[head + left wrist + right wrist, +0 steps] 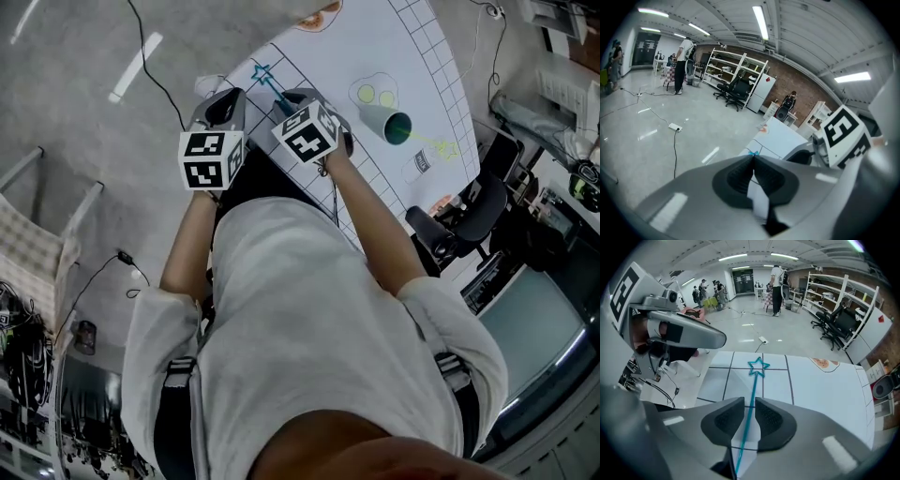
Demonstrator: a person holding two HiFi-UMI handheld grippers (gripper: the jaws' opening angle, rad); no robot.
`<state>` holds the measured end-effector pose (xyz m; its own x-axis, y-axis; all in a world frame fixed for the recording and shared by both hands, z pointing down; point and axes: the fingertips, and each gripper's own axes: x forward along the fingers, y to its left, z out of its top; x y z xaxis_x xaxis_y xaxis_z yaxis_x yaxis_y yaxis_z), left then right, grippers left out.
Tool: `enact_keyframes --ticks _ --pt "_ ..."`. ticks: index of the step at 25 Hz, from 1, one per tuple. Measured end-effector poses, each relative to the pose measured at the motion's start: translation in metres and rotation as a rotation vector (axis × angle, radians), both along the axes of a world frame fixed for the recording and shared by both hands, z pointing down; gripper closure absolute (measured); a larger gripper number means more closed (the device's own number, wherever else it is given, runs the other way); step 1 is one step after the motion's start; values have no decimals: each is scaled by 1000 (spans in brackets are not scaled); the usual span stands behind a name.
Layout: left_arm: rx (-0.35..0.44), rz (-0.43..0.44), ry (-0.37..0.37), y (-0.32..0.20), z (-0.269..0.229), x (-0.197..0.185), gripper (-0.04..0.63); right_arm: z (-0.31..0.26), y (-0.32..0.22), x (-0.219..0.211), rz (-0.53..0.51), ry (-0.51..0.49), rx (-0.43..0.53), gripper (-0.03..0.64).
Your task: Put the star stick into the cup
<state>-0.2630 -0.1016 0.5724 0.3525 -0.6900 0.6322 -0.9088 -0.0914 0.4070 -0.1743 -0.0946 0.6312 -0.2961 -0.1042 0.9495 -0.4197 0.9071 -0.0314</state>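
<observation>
A thin teal star stick lies on the white gridded table, its star end pointing away from me. In the right gripper view the star stick runs straight through the gap between the jaws. My right gripper is open, its pads a little apart on either side of the stick. A green cup stands further right on the table, its dark mouth showing. My left gripper is shut with nothing in it, held beside the right gripper off the table's left edge.
Printed pictures mark the table, among them a pizza and a pale star. A black office chair stands at the table's right side. A cable trails over the grey floor at left. People stand far off by shelves.
</observation>
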Motion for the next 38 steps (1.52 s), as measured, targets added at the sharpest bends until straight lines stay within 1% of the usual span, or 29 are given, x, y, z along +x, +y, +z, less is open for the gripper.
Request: enact_keyframes --ticks 3,5,9,11,13,15,17,20,22,27,31,32,34,38 --pt "-3 23 -8 -5 1 0 592 0 -3 1 30 -18 10 555" --pt "-2 34 -12 -9 2 1 592 0 -6 3 58 -35 28 598" --pt "1 51 -16 -16 -1 7 592 -4 -9 6 74 -56 38 601" --pt "9 46 -20 -18 -8 7 592 -13 -10 7 93 -85 55 601" --pt "50 18 -29 -23 -25 -1 592 -30 -14 8 146 -158 78 601" --pt "103 1 -39 -35 -45 -9 592 -53 -23 13 236 -252 110 601" --pt "138 18 -53 -47 -57 -6 592 -76 -35 25 325 -337 151 601" --pt "156 67 -75 -59 -66 12 592 -112 -49 49 418 -447 217 601" --pt "166 99 -74 -65 -73 28 592 -141 -57 64 465 -527 273 601" --pt "192 201 -39 -77 -91 83 592 -217 -78 112 590 -743 451 600" --pt "211 281 -20 -80 -106 121 592 -263 -85 166 730 -885 597 601" --pt "216 301 -19 -81 -110 129 592 -271 -85 179 762 -905 631 601" --pt "227 336 -17 -84 -117 142 592 -282 -84 200 795 -915 698 600" --pt "253 381 -21 -91 -126 160 592 -292 -82 218 791 -888 794 601"
